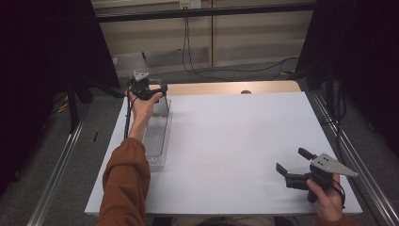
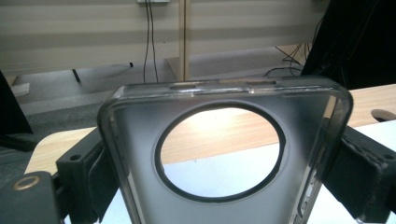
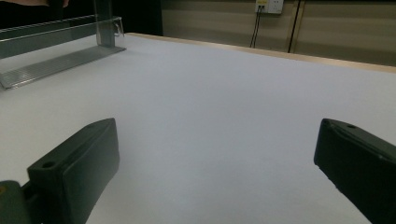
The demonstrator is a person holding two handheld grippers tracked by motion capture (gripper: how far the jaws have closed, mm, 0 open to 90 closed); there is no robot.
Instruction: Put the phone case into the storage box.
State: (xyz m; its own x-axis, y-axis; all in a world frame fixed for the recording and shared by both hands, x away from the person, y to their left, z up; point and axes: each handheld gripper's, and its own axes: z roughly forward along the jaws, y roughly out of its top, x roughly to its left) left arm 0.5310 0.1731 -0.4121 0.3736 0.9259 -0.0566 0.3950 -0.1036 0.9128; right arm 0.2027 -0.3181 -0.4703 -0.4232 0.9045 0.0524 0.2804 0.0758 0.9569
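A smoky translucent phone case (image 2: 135,140) with a large round cut-out stands upright between the jaws of my left gripper (image 2: 226,175), which is shut on its two long sides. From the high view, the left gripper (image 1: 147,88) holds the case (image 1: 162,106) at the far end of a clear ridged tray (image 1: 156,136) on the table's left side. My right gripper (image 1: 290,159) rests low near the front right corner of the white table (image 1: 235,136). Its jaws stand wide apart with nothing between them, as the right gripper (image 3: 215,158) view also shows.
The ridged tray (image 3: 56,63) runs along the table's left edge, with the case (image 3: 105,23) upright at its far end. A wooden strip (image 1: 226,88) with a cable hole borders the far edge. Metal rails flank both sides.
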